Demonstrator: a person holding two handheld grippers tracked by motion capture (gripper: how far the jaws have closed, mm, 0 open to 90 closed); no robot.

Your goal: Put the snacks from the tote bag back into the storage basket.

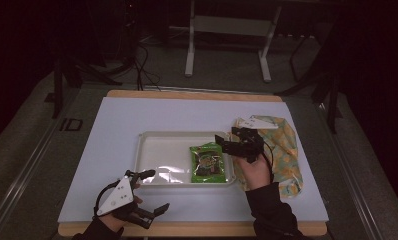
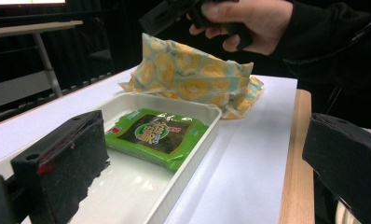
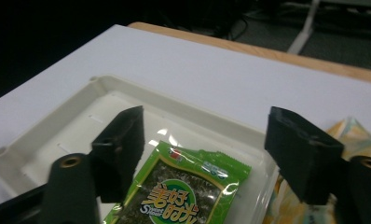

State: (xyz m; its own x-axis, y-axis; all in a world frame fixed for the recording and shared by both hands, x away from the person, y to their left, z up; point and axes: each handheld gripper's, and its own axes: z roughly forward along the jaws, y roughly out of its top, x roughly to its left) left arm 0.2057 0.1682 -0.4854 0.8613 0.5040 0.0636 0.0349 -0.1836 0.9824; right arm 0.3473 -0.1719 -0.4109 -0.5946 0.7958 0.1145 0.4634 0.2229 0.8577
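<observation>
I count one tray [image 1: 147,165], one green snack packet [image 1: 210,163], one patterned cloth bag [image 1: 285,150], and my two grippers [image 1: 148,192] [image 1: 226,140].

Dim room, dark surroundings. Wooden counter [image 1: 197,95] under a white sheet [image 1: 137,120]. Grey carpeted floor [image 1: 227,80] beyond. White-legged table frame [image 1: 227,25] stands farther back; black cables [image 1: 144,70] trail across the floor at left.

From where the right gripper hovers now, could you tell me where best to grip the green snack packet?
Probably the green snack packet's far sealed edge, coming from above: it lies flat in the white tray, so the thin flap nearest the open right gripper offers the likeliest purchase.
</observation>
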